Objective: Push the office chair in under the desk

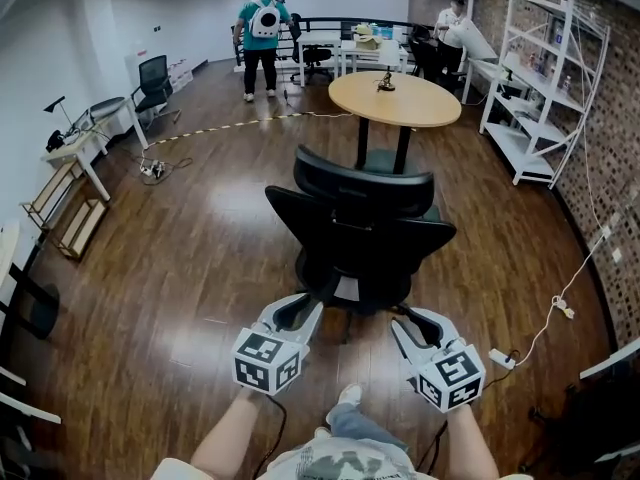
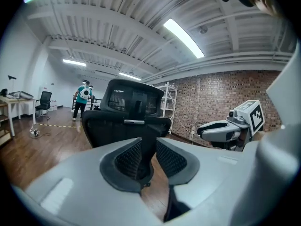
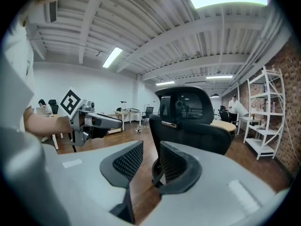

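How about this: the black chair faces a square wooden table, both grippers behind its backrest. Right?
No: the table is round, not square, as the head view shows. The black chair does face it, with the left gripper and right gripper behind its backrest.

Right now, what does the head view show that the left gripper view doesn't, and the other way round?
Only the head view: the round wooden table beyond the black mesh office chair, and a white power strip on the floor. Only the left gripper view: the ceiling strip light and the left gripper's jaws slightly apart, gripping nothing. Both: the chair's back, the right gripper, the white metal shelving and a person in a teal top.
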The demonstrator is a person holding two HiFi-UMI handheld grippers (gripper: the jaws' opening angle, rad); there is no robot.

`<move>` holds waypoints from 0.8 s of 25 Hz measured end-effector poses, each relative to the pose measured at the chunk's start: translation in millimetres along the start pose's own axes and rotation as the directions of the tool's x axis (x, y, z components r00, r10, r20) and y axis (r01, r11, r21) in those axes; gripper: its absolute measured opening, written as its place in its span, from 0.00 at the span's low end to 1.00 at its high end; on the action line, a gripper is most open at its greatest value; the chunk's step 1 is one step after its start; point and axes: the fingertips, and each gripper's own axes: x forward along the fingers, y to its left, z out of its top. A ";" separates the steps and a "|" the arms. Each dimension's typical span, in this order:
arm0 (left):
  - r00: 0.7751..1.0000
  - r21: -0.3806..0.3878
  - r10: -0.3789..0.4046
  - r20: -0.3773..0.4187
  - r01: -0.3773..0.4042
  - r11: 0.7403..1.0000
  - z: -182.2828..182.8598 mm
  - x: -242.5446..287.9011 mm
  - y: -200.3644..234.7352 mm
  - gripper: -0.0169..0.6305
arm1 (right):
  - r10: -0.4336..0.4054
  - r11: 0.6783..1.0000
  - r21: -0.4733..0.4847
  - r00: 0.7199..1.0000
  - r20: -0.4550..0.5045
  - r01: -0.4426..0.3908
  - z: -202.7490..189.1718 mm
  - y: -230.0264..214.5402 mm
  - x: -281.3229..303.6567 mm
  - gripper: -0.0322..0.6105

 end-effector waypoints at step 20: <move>0.986 0.427 0.010 -0.165 0.062 0.902 62.7 119.6 139.4 0.40 | -0.072 0.957 -0.287 0.995 -0.062 0.051 32.3 -155.5 87.0 0.38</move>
